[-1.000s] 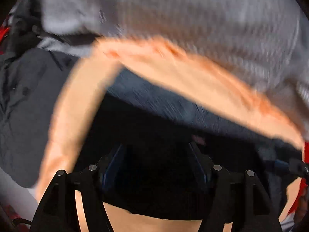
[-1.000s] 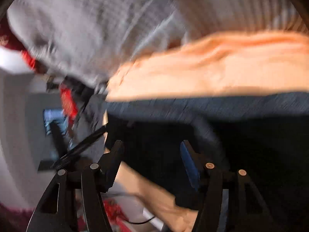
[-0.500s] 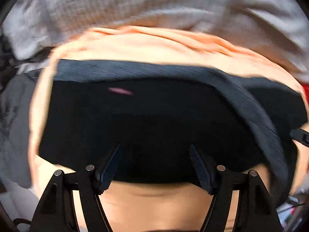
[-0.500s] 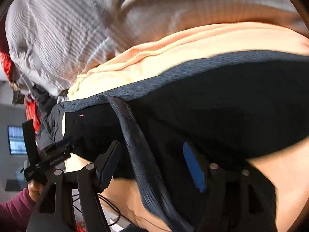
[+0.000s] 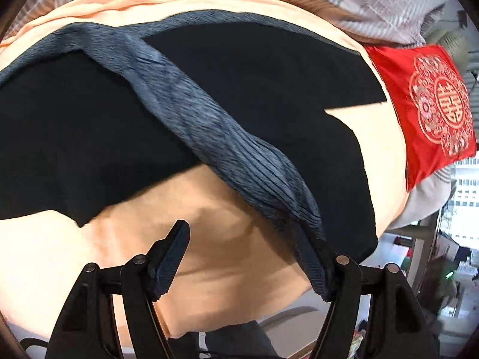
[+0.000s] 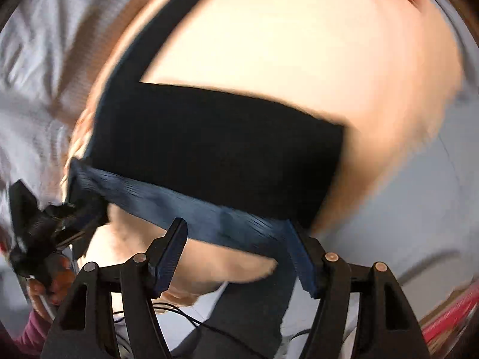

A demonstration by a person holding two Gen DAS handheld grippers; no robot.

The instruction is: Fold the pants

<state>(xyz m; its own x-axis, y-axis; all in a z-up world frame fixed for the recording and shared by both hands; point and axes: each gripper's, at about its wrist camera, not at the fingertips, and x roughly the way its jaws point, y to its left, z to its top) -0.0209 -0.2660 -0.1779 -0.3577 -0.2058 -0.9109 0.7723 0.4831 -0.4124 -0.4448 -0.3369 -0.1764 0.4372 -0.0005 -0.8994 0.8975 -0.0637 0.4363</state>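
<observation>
An orange sheet (image 5: 209,257) covers the bed. The black pants (image 5: 89,137) look soft and limp; I would take the ribbed waistband (image 5: 209,119). My left claw (image 5: 248,257) and right claw (image 6: 239,248) have just been opening; each stands spread, the band against one finger.

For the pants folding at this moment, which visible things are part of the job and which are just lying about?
Job: black pants with their grey waistband; left gripper; right gripper; peach sheet underneath.

Lying about: red cushion; striped bedding.

A bedroom at home is showing: a peach sheet (image 5: 374,137) is covering a bed, a red embroidered cushion (image 5: 419,107) lying just beside it, striped grey bedding (image 5: 374,3) bunching behind
</observation>
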